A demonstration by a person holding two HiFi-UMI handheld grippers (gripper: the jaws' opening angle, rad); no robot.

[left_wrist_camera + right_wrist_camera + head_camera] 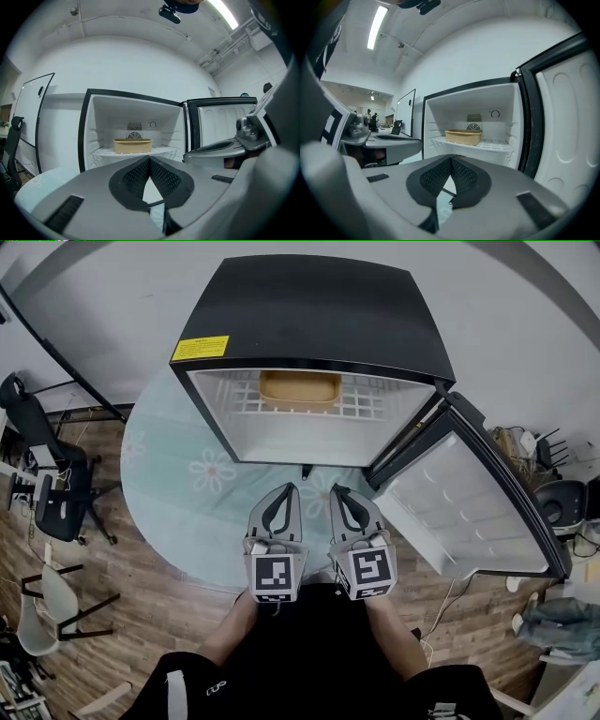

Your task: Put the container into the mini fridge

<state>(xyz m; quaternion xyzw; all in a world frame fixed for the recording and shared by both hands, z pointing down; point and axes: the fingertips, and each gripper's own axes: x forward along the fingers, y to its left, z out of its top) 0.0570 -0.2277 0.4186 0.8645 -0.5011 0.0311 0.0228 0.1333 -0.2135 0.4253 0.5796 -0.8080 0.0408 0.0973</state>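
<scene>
Dark clothing (309, 652) and a bare arm (234, 634) on each side are seen at the bottom of the head view, w/ a gripper held at the end of each arm. Side by side, close but not touching, the left gripper (290, 487) and the right gripper (335, 490) are both pointed at the fridge (319, 306). In the left gripper view the jaws are closed, tips met, nothing btwn them. Same is seen in the right gripper view: tips pressed together, nothing gripped. A marker cube is carried on the back of each gripper.

Black outside and white inside, the fridge is set on a round table (169, 493) printed w/ pale flowers. Its door (469, 512) is swung wide open to the right, w/ the white lining turned up to the head view. A yellow label (200, 348) is stuck at the top front-left corner.

Tan and shallow, the container (300, 388) is placed upright inside the fridge on the white wire shelf (380, 407), toward the back and approx. centred. It is kept well apart from both grippers. A round fan grille (134, 136) is seen on the back wall just behind it.

Dark chairs (42, 474) are stood on the wood floor (141, 596) at left.
</scene>
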